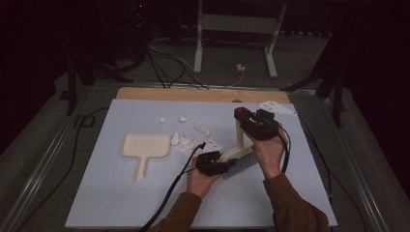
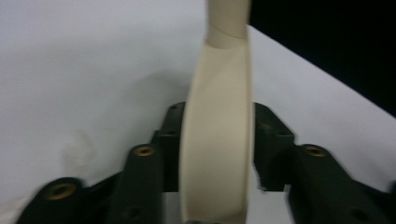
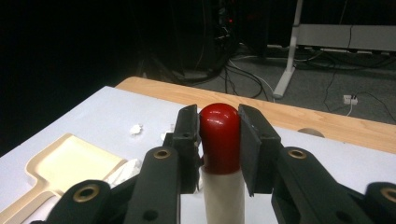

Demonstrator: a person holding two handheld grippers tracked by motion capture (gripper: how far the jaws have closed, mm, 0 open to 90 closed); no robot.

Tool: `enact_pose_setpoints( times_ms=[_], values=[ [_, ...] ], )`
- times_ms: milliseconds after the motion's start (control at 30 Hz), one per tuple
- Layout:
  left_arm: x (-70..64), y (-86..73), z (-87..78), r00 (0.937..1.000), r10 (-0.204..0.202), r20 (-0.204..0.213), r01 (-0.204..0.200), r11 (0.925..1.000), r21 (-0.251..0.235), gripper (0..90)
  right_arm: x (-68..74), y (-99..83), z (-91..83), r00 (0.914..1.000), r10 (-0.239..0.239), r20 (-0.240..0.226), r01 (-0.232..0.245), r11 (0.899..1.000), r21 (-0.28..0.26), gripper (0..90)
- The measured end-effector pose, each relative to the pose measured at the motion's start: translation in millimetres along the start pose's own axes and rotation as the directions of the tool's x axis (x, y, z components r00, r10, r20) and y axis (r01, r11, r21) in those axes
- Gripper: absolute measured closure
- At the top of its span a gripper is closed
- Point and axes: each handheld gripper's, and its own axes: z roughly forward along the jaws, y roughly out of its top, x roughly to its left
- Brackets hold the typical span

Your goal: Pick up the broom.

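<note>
Both claws have the brush. The right claw (image 3: 219,140) is clamped on its red-capped handle tip (image 3: 219,135); the left claw (image 2: 215,144) pinches the cream brush head (image 2: 217,154), bristles down on the table (image 1: 121,203). Just beyond the left claw, toward the dustpan (image 1: 145,147), lie the white scraps (image 1: 186,140), still scattered. None are in the pan, so I'd say the sweeping has barely begun.

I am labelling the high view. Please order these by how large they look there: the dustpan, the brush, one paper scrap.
1. Dustpan and brush: look about equal, and grippers partly cover the brush, so unranked.
2. Paper scrap: clearly smallest.
</note>
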Motion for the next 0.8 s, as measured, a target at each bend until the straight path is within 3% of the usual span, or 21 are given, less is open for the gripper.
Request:
enact_pose_setpoints(
  times_ms=[133,233,333,433,467,567,600,733,800],
  values=[
    [0.6,-0.4,0.9,0.9996,-0.007,0.029,0.007,1.0000,-0.002,66.4,-1.1,-0.5,-0.3,1.0000,-0.006,-0.005,0.006,1.000,-0.005,70.5],
    [1.6,-0.1,-0.1,0.9992,-0.015,0.038,0.015,0.9999,0.006,69.2,-7.5,-2.8,1.5,0.9989,-0.002,-0.046,0.002,1.000,-0.015,67.2],
    [2.1,-0.1,-0.2,0.9992,-0.014,0.038,0.014,0.9999,0.009,69.5,-14.0,-5.6,6.2,0.9963,0.003,-0.086,-0.005,1.000,-0.023,47.5],
    [1.2,-0.1,-0.3,0.9990,-0.018,0.041,0.018,0.9998,0.007,69.5,-16.2,-10.0,10.7,0.9978,-0.030,-0.059,0.030,1.000,-0.004,27.7],
    [1.5,-0.1,-0.3,0.9989,-0.020,0.043,0.019,0.9998,0.007,69.5,-16.2,-10.0,10.7,0.9978,-0.030,-0.059,0.030,1.000,-0.004,27.7],
    [1.8,0.0,-0.8,0.9987,-0.027,0.044,0.027,0.9996,0.008,69.6,-20.8,-13.5,15.4,0.9984,0.008,-0.057,-0.005,0.999,0.049,13.9],
    [2.0,0.0,-1.1,0.9983,-0.031,0.050,0.031,0.9995,0.007,69.6,-24.1,-16.1,17.5,0.9961,0.020,-0.086,-0.014,0.997,0.079,6.3],
    [0.4,0.7,-2.9,0.9974,-0.032,0.064,0.031,0.9995,0.007,69.7,-25.3,-20.3,20.5,0.9939,-0.008,-0.110,0.021,0.993,0.120,0.0],
    [-0.5,1.6,-4.7,0.9971,-0.033,0.069,0.033,0.9994,0.007,69.7,-25.5,-24.1,19.9,0.9886,-0.024,-0.148,0.042,0.992,0.120,0.0]
  ],
)
